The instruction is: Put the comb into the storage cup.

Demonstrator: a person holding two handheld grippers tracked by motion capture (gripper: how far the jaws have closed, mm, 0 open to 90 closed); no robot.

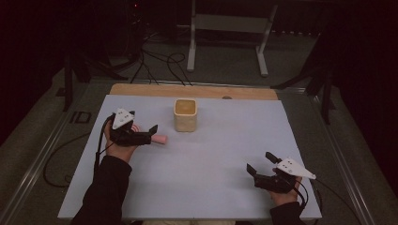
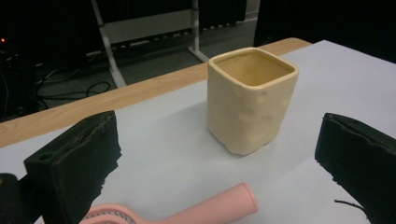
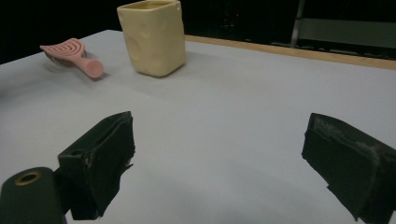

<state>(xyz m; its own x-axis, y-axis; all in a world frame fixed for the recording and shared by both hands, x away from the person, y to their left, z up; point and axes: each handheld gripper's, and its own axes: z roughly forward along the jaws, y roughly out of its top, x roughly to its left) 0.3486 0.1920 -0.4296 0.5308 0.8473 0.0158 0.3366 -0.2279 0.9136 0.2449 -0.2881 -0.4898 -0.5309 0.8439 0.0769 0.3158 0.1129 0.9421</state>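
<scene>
A person's left hand-held gripper [image 1: 154, 131] lies low over the left half of the counter [image 1: 211, 154], its jaws spread wide and empty, pointing toward the right edge with a pink hairbrush [image 1: 159, 139] just beneath and beyond them. The left forearm, in a dark sleeve [image 1: 105, 192], comes up from the near edge and angles toward the far side. In the left gripper view the jaws stand well apart, framing a cream square-sided cup [image 2: 251, 99] that stands upright near the middle of the far edge; the brush's handle [image 2: 219, 205] lies between the jaws and the cup, close to it but apart. The brush's head is cut off at the bottom of that view and, from above, mostly covered by the gripper. The right hand-held gripper [image 1: 261, 163] rests near the near right corner, well apart from the brush and cup, jaws likewise wide and holding nothing, aimed toward the far left. Its own view looks across bare counter to the brush [image 3: 74, 56] and cup [image 3: 152, 36], the cup's rim clipped at the top. The right hand [image 1: 284, 192] is partly hidden under the gripper, the wrist cut off by the frame. The room beyond the counter is dark and hard to make out.
</scene>
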